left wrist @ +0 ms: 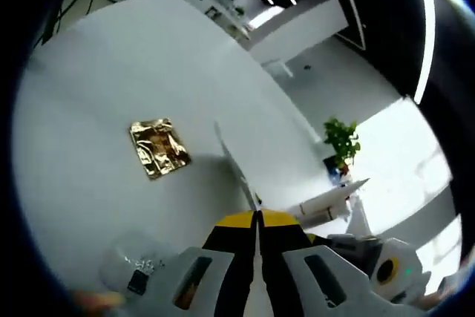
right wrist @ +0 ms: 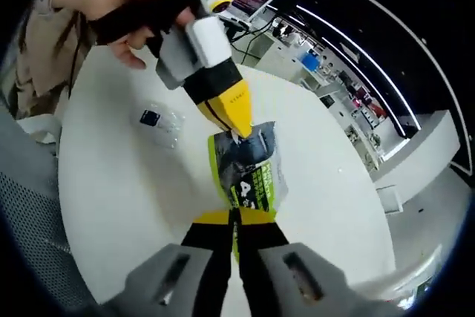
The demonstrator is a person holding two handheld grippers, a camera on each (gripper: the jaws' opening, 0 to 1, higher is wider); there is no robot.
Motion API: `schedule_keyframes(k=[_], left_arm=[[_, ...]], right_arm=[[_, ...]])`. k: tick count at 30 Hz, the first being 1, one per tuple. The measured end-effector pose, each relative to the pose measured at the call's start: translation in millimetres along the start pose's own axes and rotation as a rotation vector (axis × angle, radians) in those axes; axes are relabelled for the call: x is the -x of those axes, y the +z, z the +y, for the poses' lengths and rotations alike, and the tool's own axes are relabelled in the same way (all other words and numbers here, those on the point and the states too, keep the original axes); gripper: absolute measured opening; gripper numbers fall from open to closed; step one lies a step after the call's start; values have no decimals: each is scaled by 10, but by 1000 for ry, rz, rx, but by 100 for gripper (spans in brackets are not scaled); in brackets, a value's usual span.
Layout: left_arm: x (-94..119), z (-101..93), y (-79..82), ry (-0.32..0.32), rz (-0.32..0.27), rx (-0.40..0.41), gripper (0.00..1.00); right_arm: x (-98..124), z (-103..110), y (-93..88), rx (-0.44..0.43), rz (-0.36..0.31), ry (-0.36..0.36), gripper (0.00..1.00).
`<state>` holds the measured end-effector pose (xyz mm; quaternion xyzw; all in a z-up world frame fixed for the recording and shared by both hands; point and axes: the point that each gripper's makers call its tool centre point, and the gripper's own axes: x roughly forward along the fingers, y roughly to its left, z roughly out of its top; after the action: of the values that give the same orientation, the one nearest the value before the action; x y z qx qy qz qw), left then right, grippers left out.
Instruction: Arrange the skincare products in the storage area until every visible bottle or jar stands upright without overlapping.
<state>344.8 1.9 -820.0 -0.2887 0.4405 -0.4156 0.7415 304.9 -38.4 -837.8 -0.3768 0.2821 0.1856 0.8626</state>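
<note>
Both tongs [right wrist: 236,217] pinch the green packet [right wrist: 249,172]

Print on green sachet [right wrist: 249,168] too small to read; lower end hidden between yellow tips of right gripper [right wrist: 236,217], upper end pinched under tip of left gripper [right wrist: 239,130]. In left gripper view, same sachet seen edge-on as thin white sliver [left wrist: 236,165], face hidden. Clear packet [left wrist: 137,266] left of left gripper [left wrist: 257,217] blurred, contents unclear. Gold foil packet [left wrist: 158,147] beyond sachet crumpled, no label legible.
</note>
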Motion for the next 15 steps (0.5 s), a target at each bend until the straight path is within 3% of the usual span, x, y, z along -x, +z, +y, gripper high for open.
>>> schedule_keyframes(k=[5, 10, 15], left_arm=[[-31, -47, -124, -38, 83, 26, 2], [-100, -75, -186, -45, 95, 40, 8], [-105, -77, -202, -45, 108, 46, 5]], right_arm=[[22, -12, -29, 2, -18, 10, 1], [21, 1, 32, 23, -29, 15, 1], [63, 20, 48, 35, -38, 23, 1]])
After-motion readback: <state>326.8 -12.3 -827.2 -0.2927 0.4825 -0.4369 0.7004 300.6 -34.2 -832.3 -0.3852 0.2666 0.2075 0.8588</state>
